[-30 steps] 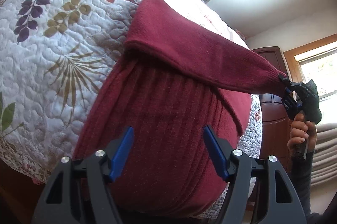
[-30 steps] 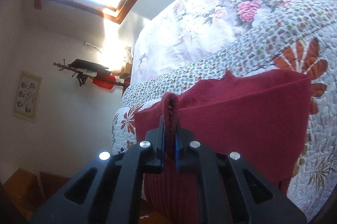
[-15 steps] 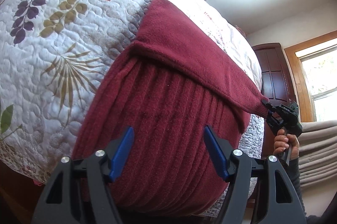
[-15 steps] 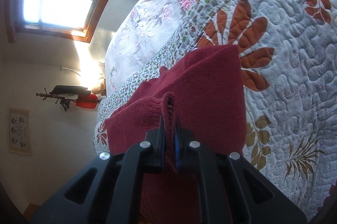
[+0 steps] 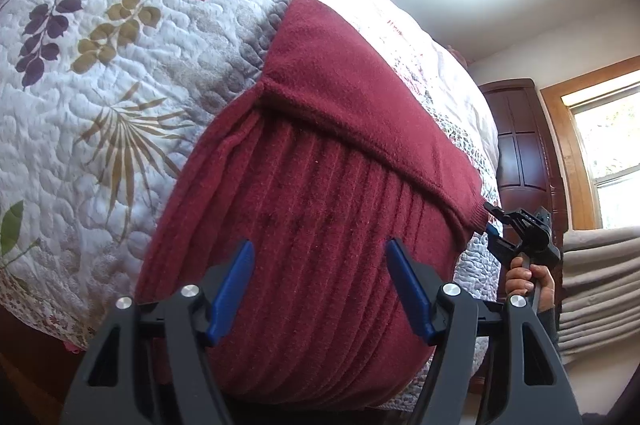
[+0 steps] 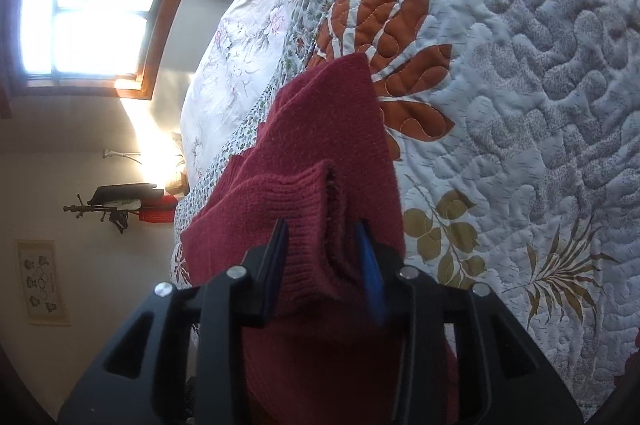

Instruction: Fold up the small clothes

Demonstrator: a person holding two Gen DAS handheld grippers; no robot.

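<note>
A dark red knit sweater (image 5: pixel 320 185) lies on the quilted bed (image 5: pixel 100 85), its ribbed lower part hanging over the bed's edge. One sleeve (image 5: pixel 360 97) is folded across the body. My left gripper (image 5: pixel 320 245) stands open just in front of the ribbed part, not touching it. My right gripper (image 6: pixel 322 229) is open, its blue pads apart on either side of the sleeve's ribbed cuff (image 6: pixel 304 193), which rests loosely between them. In the left wrist view the right gripper (image 5: pixel 494 221) sits at the cuff's end, by the sweater's right side.
The leaf-patterned quilt (image 6: pixel 520 105) spreads wide beside the sweater. A person's hand (image 5: pixel 528 277) holds the right gripper's handle. A dark wooden cabinet (image 5: pixel 524 145) and a window (image 5: pixel 608 153) stand beyond the bed; another window (image 6: pixel 84 21) and a wall rack (image 6: pixel 116 205) show on the far side.
The right gripper carried the sleeve cuff down across the sweater to its right side, then opened its jaws. The sleeve now lies flat on the body. The left gripper held still.
</note>
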